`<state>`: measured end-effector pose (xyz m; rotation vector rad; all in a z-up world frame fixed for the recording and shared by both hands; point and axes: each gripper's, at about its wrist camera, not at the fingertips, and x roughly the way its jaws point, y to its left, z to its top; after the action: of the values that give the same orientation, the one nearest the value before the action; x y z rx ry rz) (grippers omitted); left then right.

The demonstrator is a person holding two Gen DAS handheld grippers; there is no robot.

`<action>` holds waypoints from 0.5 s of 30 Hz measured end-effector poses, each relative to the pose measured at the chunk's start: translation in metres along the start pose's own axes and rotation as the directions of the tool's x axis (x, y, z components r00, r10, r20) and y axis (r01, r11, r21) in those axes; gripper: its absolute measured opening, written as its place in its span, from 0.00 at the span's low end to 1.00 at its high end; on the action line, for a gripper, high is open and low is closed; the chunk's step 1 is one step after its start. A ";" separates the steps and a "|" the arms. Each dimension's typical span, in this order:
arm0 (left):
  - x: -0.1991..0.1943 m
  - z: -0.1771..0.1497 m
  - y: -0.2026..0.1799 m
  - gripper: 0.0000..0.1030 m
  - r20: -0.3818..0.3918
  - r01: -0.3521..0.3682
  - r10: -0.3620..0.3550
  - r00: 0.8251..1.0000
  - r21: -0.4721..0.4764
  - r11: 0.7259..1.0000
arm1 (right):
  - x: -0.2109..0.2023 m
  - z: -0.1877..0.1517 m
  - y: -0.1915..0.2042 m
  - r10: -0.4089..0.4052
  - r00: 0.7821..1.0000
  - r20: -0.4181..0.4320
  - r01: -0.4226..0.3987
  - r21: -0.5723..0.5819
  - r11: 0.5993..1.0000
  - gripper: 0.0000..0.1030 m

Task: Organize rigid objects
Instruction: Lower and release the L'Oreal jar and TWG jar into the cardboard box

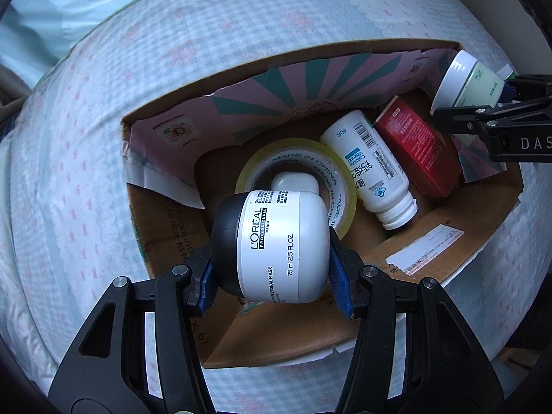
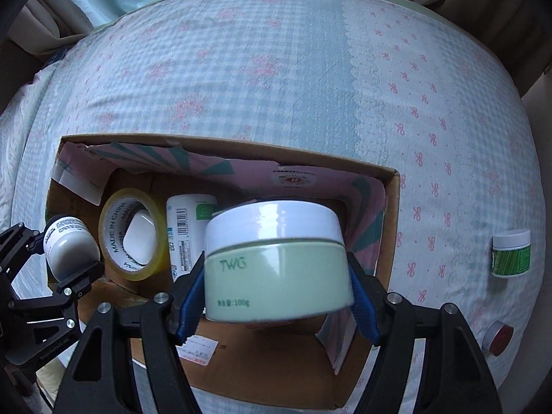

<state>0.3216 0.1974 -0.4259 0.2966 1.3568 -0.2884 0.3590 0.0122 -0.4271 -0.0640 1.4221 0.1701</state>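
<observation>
Inside the cardboard box [image 1: 476, 220], tape roll [image 1: 296, 158], white bottle [image 1: 372, 162] and red carton [image 1: 417, 145] crowd the floor.

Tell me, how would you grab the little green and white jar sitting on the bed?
Grip the little green and white jar around its round side wall, below the white lid, coming straight down from above. It appears to stand upright on the bedspread, apart from the cardboard box, so open jaws could probably drop over it freely.
</observation>
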 end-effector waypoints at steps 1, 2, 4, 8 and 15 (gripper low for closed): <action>0.002 0.000 -0.001 0.48 -0.004 -0.007 0.007 1.000 0.009 1.000 | 0.002 0.001 -0.001 -0.004 1.000 -0.003 0.004 -0.004 1.000 0.66; 0.003 -0.001 -0.002 0.48 -0.007 -0.014 0.014 1.000 0.017 1.000 | 0.003 0.001 -0.001 -0.008 1.000 -0.007 0.008 -0.009 1.000 0.66; 0.006 -0.001 -0.002 0.48 -0.016 -0.014 0.014 1.000 0.019 1.000 | 0.005 0.002 0.000 -0.013 1.000 -0.013 0.013 -0.024 1.000 0.66; 0.006 -0.002 0.001 0.48 -0.030 -0.016 0.016 0.999 0.005 1.000 | 0.006 0.003 0.003 -0.013 1.000 -0.024 0.012 -0.050 0.999 0.66; 0.001 -0.008 -0.004 0.71 -0.045 -0.025 0.026 0.999 0.023 0.999 | 0.005 0.003 0.000 0.012 1.000 -0.011 -0.012 0.015 1.000 0.86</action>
<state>0.3128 0.1964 -0.4284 0.3403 1.3940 -0.2770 0.3627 0.0130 -0.4311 -0.0445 1.4344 0.1690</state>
